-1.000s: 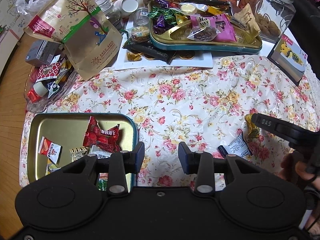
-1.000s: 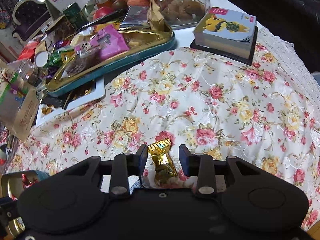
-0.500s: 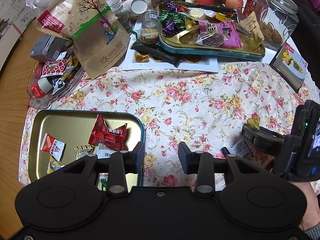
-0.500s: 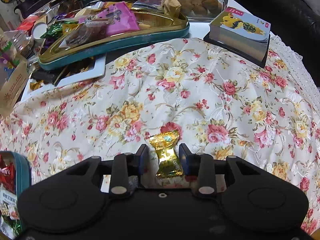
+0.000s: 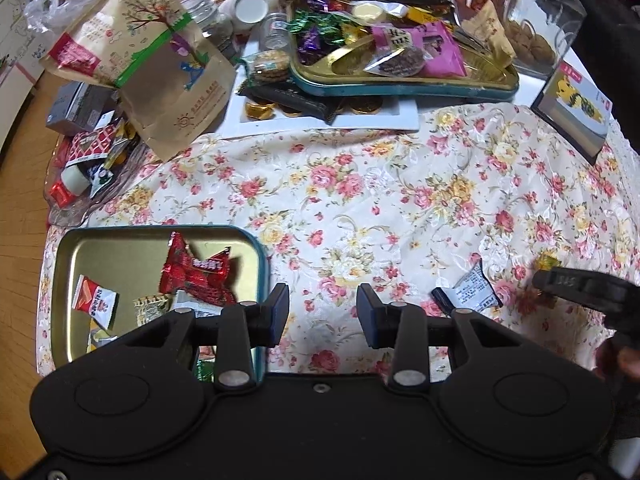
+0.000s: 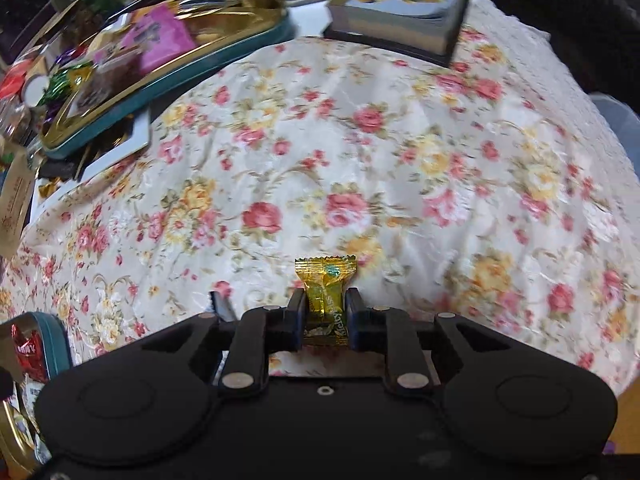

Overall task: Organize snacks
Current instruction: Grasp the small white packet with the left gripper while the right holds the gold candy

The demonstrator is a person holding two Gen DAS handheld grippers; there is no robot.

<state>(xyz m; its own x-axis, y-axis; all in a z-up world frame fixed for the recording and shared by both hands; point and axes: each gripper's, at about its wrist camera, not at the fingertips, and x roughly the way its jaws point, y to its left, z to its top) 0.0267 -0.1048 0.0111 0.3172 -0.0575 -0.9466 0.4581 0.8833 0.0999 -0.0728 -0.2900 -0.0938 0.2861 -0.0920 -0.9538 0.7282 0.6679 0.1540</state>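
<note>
Two tongs are at work over the flowered cloth (image 6: 400, 128). The right tongs (image 6: 326, 316) have closed narrow on a gold-wrapped candy (image 6: 325, 292), the pads pressing its middle from both sides while the crimped top of the wrapper fans out above them at twelve o'clock. The left tongs (image 5: 322, 312) stand partly spread with nothing between their pads, only bare cloth showing in the gap.

Outward from the left tongs, at nine o'clock, lies the small gold tray with a teal rim (image 5: 262, 264), holding a red packet (image 5: 196, 272) and a few other small wrapped snacks. At three o'clock a white sachet (image 5: 474, 286) lies loose on the cloth, near the black arm of the right tongs. Far off at twelve o'clock sits the big oval tray (image 5: 400, 88) heaped with sweets, with a brown paper bag (image 5: 160, 64) at eleven and a glass jar of cookies (image 5: 536, 24) at one.

The likely job now is carrying the candy over to the small tray. The wrapper is slick foil, and the pads grip only the lower body, so a quick swing may let it slip out and drop short on the cloth. The tray rim is raised; a low pass could catch it and knock the candy loose. The white sachet remains to be picked up.
</note>
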